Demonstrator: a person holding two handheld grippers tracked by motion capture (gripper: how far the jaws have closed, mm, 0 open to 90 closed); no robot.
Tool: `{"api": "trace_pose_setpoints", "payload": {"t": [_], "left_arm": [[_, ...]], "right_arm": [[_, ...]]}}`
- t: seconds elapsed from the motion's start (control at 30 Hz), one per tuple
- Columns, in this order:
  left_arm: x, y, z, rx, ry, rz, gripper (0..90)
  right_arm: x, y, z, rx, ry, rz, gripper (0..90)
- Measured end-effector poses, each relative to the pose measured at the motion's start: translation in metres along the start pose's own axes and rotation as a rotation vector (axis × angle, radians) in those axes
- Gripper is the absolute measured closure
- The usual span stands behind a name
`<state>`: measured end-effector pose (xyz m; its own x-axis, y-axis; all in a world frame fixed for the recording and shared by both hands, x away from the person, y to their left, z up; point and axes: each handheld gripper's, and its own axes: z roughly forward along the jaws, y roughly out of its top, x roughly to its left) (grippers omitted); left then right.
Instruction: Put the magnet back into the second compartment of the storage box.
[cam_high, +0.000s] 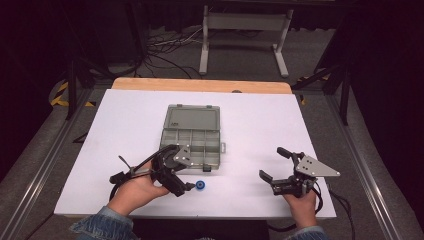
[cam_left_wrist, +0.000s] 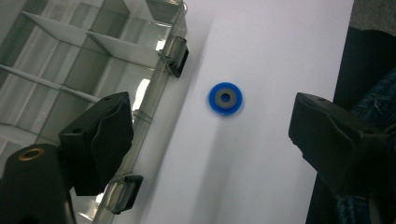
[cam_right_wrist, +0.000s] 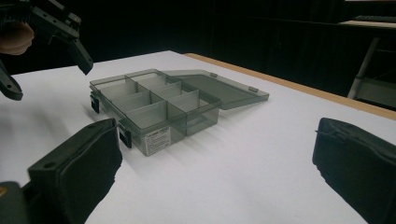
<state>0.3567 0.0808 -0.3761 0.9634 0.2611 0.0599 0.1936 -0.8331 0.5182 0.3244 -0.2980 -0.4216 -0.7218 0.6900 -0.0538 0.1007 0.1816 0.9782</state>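
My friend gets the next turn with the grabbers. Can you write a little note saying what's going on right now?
Left gripper: open, hovering over the blue wheel, jaws on either side, not touching it.
Right gripper: open, nothing held, resting apart at the table's right.
Organizer box: lid open flat, the compartments in view look empty; the wheel lies on the white table just in front of it.
Done: box opened.
Left, probably: grip the wheel and drop it into a compartment.

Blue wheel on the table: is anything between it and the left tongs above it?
Nothing visible. The blue wheel lies alone on the white table, beside the open box, framed by the left tongs, whose jaws stand apart.
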Motion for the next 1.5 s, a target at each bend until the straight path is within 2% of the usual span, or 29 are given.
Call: {"api": "trace_pose_setpoints", "payload": {"t": [0.4,0.73,1.17,1.5], "left_arm": [[-0.002,0.002,0.028,0.046,-0.063,0.016,17.2],[-0.001,0.004,0.048,0.104,-0.077,0.015,18.1],[0.0,0.007,0.061,0.141,-0.086,0.013,21.3],[0.0,0.011,0.067,0.163,-0.096,0.027,25.8]], "right_arm": [[0.0,0.0,0.0,0.002,0.001,0.002,1.5],[-0.001,-0.001,0.001,0.006,0.008,0.003,1.4],[0.0,-0.001,0.002,0.008,0.016,0.007,1.5],[-0.001,-0.001,0.002,0.011,0.021,0.007,1.5]]}}
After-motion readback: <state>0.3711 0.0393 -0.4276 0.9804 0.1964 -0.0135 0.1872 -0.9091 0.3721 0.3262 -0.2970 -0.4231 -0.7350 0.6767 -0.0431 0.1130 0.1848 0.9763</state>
